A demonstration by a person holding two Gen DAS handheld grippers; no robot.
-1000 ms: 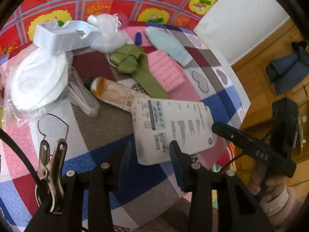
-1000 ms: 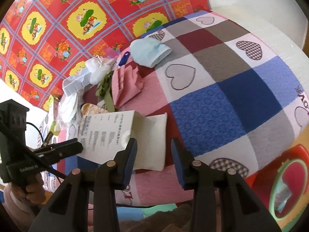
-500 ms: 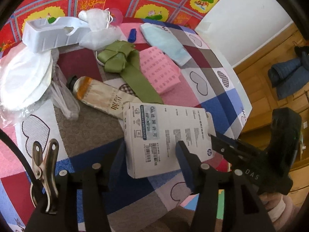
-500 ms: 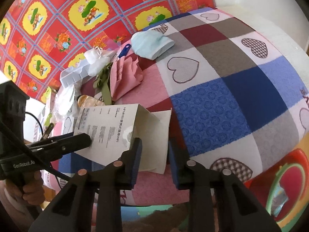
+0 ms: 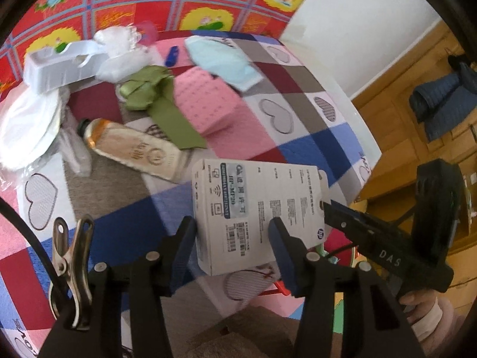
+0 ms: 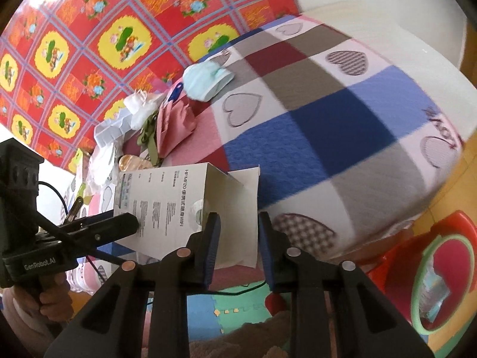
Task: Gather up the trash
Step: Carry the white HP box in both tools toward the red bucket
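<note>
**Object.** White cardboard box [image 5: 262, 205], printed label face up. It lies at the near edge of the table [image 5: 313, 149], just beside a squeezed tube [image 5: 140, 149]. One end is open and its flap [image 6: 244, 188] sticks out.

- Judged light and probably empty.
- The walls are stiff along the long edges but will crush if pinched across the open end.
- The flap is thin card: it bends and may tear or slip under load.
- Best hold: across the short width of the closed end, pads on the two side walls.

**Grippers.**
- Left gripper [image 5: 234, 238]: roughly half open, after widening and then easing in slightly. It hangs over the box's near end and the pads are not pressing on it.
- Right gripper [image 6: 238, 235]: jaws narrow, having just been closing, with the flap between them. The fisheye angle does not show whether the pads actually bite.

**Surface.**
- A soft checked cloth with hearts covers the table. It could drag or bunch if the box is slid.
- Other litter lies further back: a green ribbon [image 5: 158, 101], a pink cloth [image 5: 205, 104], a pale blue mask [image 5: 220, 59] and a white plastic tray [image 5: 59, 65].

**Room.**
- A red flowered sheet [image 6: 89, 44] hangs behind the table.
- A wooden cupboard [image 5: 402, 137] stands to one side.
- Foam mats cover the floor.
- A red tub with a green rim [image 6: 417, 283] stands below the table edge and is probably the bin.
</note>
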